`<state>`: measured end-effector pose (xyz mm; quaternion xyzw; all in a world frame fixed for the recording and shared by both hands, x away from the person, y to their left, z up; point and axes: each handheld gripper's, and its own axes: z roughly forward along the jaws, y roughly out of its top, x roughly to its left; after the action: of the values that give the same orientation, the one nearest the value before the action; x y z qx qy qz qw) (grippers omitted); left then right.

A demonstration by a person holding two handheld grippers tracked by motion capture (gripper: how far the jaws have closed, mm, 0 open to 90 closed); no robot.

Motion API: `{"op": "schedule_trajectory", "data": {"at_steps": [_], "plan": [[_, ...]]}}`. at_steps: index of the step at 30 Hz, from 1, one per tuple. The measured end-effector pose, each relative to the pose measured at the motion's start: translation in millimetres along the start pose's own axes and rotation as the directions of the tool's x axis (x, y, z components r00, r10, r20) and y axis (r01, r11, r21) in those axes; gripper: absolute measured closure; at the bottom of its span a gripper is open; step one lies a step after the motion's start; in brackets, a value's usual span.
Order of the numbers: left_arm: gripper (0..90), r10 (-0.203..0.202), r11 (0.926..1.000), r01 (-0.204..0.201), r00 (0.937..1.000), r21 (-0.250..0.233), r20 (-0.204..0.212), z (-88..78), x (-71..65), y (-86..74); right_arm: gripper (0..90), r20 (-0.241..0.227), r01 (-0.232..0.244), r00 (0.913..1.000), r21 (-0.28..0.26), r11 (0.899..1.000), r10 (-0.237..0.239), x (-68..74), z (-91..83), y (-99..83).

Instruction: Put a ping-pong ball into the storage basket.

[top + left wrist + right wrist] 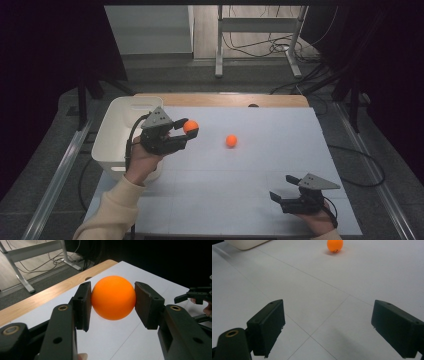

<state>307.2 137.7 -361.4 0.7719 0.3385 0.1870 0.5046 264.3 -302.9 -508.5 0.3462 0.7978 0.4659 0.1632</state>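
An orange ball [113, 297] sits pinched between the two black pads of my left gripper [112, 305], held above the white table surface. From the high view the same held ball [190, 126] hangs just right of the white bin [112, 137], with my left gripper [187, 131] shut on it. A second orange ball [231, 141] lies loose on the table near its middle; that loose ball [335, 245] also appears far ahead in the right gripper view. My right gripper [281, 192] rests low at the table's front right, jaws spread wide with nothing between them.
The white bin stands at the table's left edge; its corner [244, 243] shows in the right gripper view. A wooden strip [225, 100] runs along the table's far edge. Beyond it are metal table legs and cables on the floor.
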Motion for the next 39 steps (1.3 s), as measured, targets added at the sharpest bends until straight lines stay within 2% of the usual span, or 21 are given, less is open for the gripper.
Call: {"op": "schedule_trajectory", "data": {"at_steps": [15, 39], "plan": [[50.1, -0.012, 0.9999, 0.012, 0.9993, -0.001, -0.035, -2.8, 11.0, 2.8, 12.2, 0.001, 0.001, 1.0, 0.001, 1.0, -0.001, 0.0, 0.0, -0.1], [50.0, -0.02, 0.9998, 0.02, 0.9974, -0.007, -0.07, -8.6, 20.0, 3.8, 12.3, 0.003, 0.003, 1.0, 0.002, 1.0, -0.003, 0.1, 0.0, -0.3]]}}
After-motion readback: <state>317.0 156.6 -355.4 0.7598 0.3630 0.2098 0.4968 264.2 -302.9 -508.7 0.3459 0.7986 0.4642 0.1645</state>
